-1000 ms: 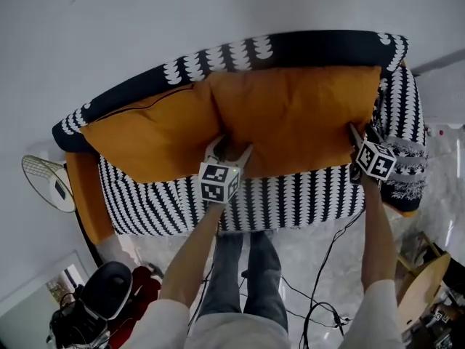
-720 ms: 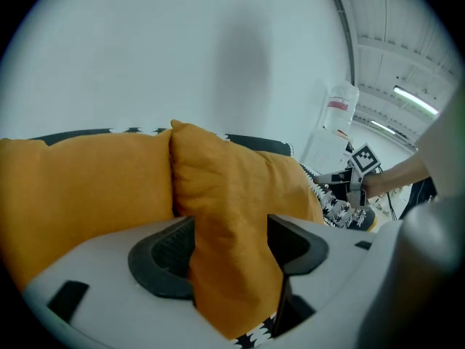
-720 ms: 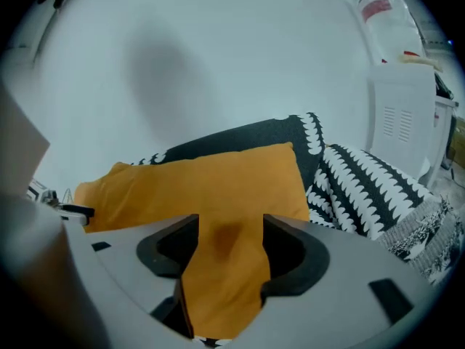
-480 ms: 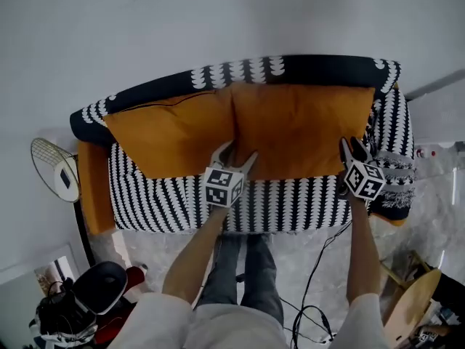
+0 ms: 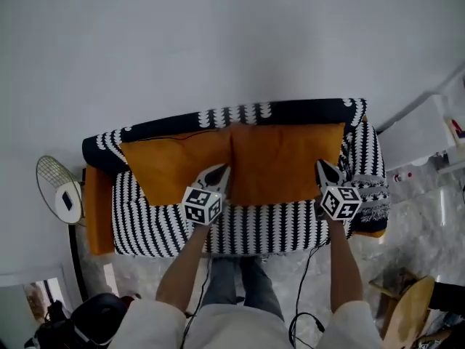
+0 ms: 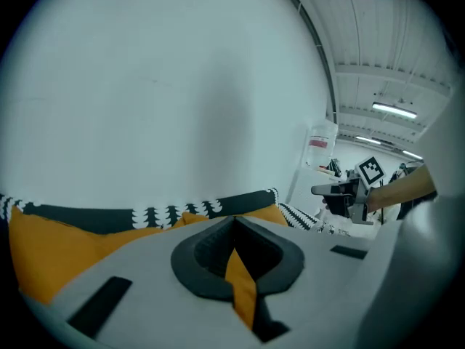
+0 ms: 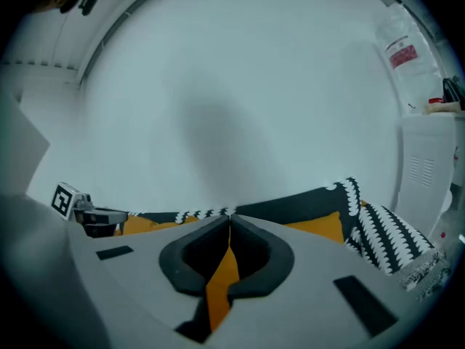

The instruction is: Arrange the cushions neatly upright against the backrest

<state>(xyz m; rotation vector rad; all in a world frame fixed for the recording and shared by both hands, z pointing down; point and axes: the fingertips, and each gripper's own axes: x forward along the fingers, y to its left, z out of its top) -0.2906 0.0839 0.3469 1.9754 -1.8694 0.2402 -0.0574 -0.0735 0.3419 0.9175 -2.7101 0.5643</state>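
Two orange cushions, the left one (image 5: 174, 164) and the right one (image 5: 285, 158), stand side by side against the backrest (image 5: 290, 112) of a black-and-white patterned sofa. In the head view my left gripper (image 5: 217, 174) hovers in front of the seam between them, and my right gripper (image 5: 322, 168) is at the right cushion's right edge. Both jaws have just been closing, and nothing is between them. In the left gripper view the left gripper (image 6: 234, 221) is shut, with the cushion top (image 6: 51, 249) below it. The right gripper (image 7: 229, 217) is shut too.
The sofa's striped seat (image 5: 276, 224) lies under both grippers. A round fan (image 5: 58, 189) and an orange panel (image 5: 97, 211) are at the sofa's left end. A white cabinet (image 5: 425, 131) stands at the right, a wooden chair (image 5: 404, 313) at the bottom right, and cables (image 5: 300, 315) run on the floor.
Both grippers were open at the right cushion's lower edge. They have come away from it, risen and shut. The sofa now looks smaller and farther off.
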